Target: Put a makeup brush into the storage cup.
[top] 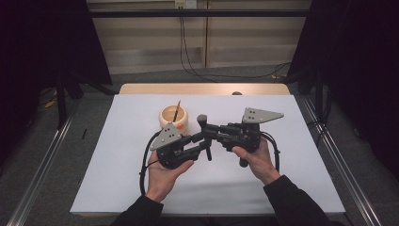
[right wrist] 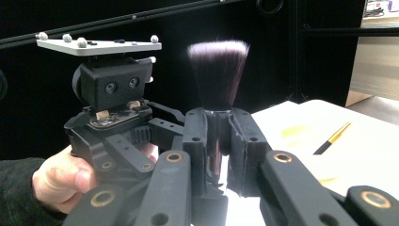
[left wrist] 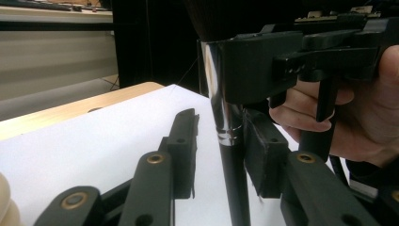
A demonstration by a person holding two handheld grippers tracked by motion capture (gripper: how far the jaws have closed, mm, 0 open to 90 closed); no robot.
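Obstacles: wooden bowl (top: 174, 118) with a thin stick standing in it, on the white table sheet (top: 117, 155) just beyond the left gripper (top: 201, 140). Right gripper (top: 207, 126) meets the left at centre, a brush (top: 203, 132) upright between them (handle hanging low). Free room: open sheet left, right and near side.

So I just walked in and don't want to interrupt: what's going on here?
A person is passing a makeup brush between two hand-held tools above the white table. The right claw is shut on the brush's silver collar and holds it bristles up. The left claw straddles the black handle lower down, one pad against it and the other still off it. A wooden cup with a thin stick in it stands behind.
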